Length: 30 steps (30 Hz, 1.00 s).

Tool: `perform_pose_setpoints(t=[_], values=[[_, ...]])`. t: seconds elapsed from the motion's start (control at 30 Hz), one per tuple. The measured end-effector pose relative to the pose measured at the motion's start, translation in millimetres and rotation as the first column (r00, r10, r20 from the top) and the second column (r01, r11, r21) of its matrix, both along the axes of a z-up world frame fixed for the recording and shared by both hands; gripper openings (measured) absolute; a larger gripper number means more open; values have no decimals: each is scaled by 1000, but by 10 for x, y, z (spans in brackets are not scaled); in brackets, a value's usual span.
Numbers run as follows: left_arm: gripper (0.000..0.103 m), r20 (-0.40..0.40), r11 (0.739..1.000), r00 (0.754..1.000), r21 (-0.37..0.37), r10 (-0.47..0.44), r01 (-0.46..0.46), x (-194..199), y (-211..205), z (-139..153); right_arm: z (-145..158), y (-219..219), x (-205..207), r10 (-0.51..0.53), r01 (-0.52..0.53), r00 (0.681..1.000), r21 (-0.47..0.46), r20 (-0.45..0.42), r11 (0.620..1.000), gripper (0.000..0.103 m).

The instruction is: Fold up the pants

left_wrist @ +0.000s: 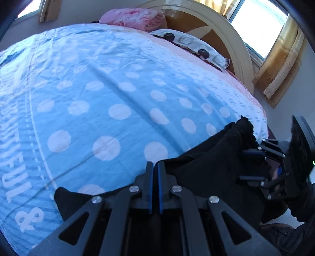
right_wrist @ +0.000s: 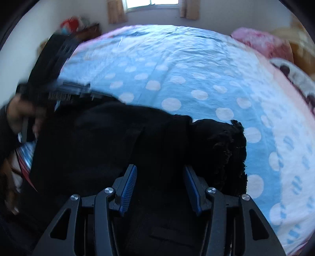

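Black pants point(right_wrist: 122, 137) lie bunched on the near edge of a blue bedspread with white dots point(right_wrist: 177, 69). Their frayed hem point(right_wrist: 236, 141) points right. My right gripper point(right_wrist: 160, 173) is open, its blue pads on either side of the black cloth. My left gripper point(left_wrist: 155, 167) is shut at the edge of the pants point(left_wrist: 212, 157); whether cloth is pinched between the pads is hidden. The left gripper also shows, blurred, in the right wrist view point(right_wrist: 69, 92), at the pants' far left edge. The right gripper shows in the left wrist view point(left_wrist: 256, 161), beside the pants' frayed end.
The bedspread point(left_wrist: 118, 88) covers most of the bed. A pink pillow point(left_wrist: 133, 17) and a dotted white pillow point(left_wrist: 193, 43) lie against the curved headboard point(left_wrist: 232, 43). Windows with yellow curtains point(left_wrist: 279, 59) stand behind. The bed's edge drops off at the right.
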<state>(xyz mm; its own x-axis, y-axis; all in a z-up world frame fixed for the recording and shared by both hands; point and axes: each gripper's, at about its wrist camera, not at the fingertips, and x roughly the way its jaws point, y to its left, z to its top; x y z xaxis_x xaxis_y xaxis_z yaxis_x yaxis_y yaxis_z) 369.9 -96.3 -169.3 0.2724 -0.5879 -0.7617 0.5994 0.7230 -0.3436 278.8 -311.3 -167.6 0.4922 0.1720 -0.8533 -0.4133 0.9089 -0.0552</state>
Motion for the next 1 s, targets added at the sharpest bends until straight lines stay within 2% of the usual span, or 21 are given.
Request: perform_pose_setpoints(t=[0.1, 0.2, 0.3, 0.37, 0.43, 0.5, 0.57, 0.63, 0.7, 0.73, 0.8, 0.9, 0.93, 1.0], values=[[7, 31, 1000, 999, 30, -8, 7, -12, -59, 28, -10, 48, -79, 28, -28, 1000, -59, 0, 998, 51], [11, 49, 999, 999, 42, -8, 6, 21, -84, 7, -21, 1, -90, 21, -21, 1000, -43, -9, 999, 51], [14, 49, 1000, 999, 20, 0, -1, 50, -61, -4, -47, -21, -60, 17, -17, 1000, -34, -5, 999, 52], [15, 56, 1000, 998, 5, -8, 8, 25, -10, 31, -6, -72, -66, 6, -6, 1000, 4, -7, 1000, 52], [25, 75, 1000, 997, -4, -2, 2, -22, 36, 127, 93, -150, -114, -11, 11, 1000, 58, 14, 998, 52], [44, 134, 999, 991, -33, 28, -24, -110, 128, 300, 227, -303, -199, -67, 62, 997, 154, 25, 986, 52], [55, 197, 997, 979, -58, 54, -44, -207, 214, 481, 353, -471, -321, -113, 99, 993, 265, 38, 959, 52], [72, 271, 992, 956, -86, 111, -91, -364, 328, 698, 434, -584, -457, -134, 115, 991, 356, 29, 927, 52], [81, 295, 988, 949, -142, 108, -69, -505, 360, 808, 494, -614, -624, -133, 105, 990, 416, 38, 903, 52], [84, 295, 987, 950, -150, 100, -57, -599, 327, 811, 501, -594, -709, -124, 94, 992, 437, 39, 894, 52], [84, 272, 992, 959, -119, 78, -47, -677, 222, 714, 443, -468, -817, -83, 61, 996, 437, 31, 898, 52], [84, 210, 998, 976, -21, 60, -57, -693, 31, 373, 241, -258, -835, -65, 55, 998, 352, 16, 934, 52], [84, 177, 997, 982, -2, 72, -72, -668, 4, 235, 109, -231, -787, -96, 101, 995, 316, -31, 943, 52], [84, 154, 996, 984, -9, 93, -93, -649, 13, 133, -105, -289, -722, -122, 159, 984, 324, -133, 932, 52]])
